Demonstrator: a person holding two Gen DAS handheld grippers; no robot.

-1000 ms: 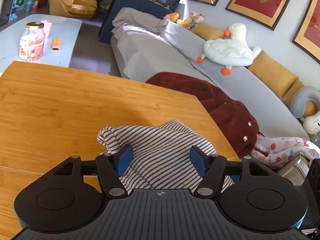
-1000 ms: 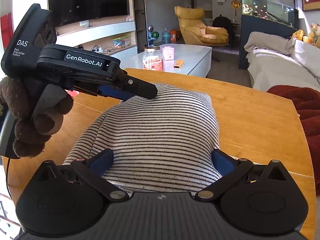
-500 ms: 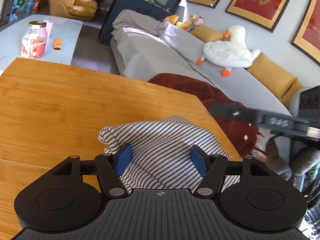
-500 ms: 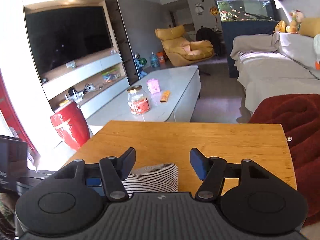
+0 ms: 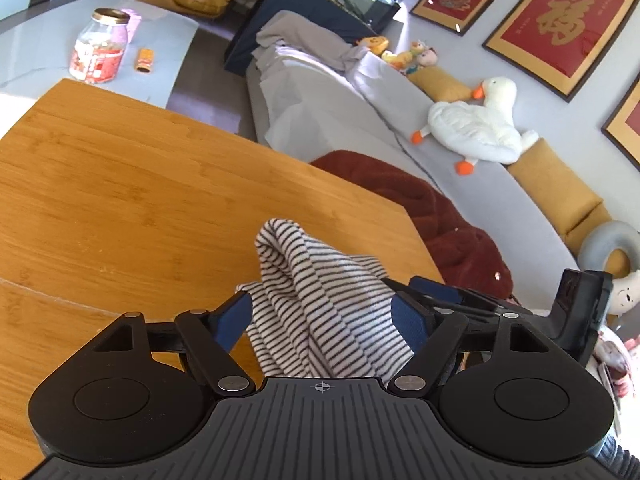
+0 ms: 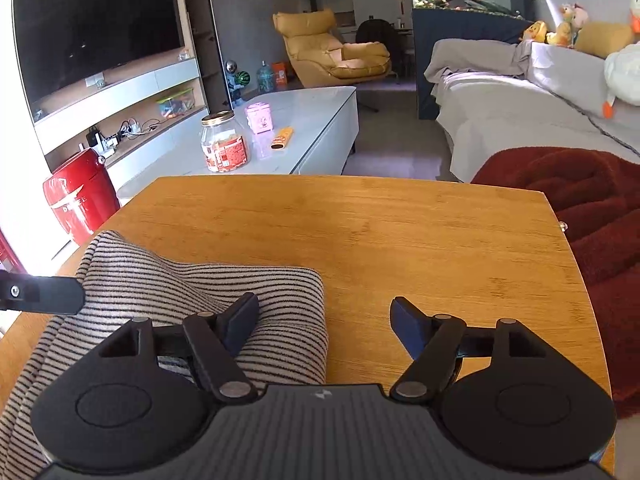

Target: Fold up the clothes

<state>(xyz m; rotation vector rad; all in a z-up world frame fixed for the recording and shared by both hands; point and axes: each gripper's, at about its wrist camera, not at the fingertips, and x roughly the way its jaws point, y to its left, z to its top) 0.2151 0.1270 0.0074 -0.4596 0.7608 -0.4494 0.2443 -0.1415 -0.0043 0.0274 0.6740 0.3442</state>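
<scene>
The striped top (image 5: 320,304) lies bunched at the lower middle of the table (image 5: 120,200). Left gripper (image 5: 320,320) straddles a ridge, jaws opening, nothing pinched. Right gripper (image 6: 324,320) is opening, one pad over cloth, ungrasped. Released, the fold may slump open.

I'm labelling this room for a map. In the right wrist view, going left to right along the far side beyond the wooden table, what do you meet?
Red mini fridge → glass jar → pink box → orange packet → red blanket.
</scene>
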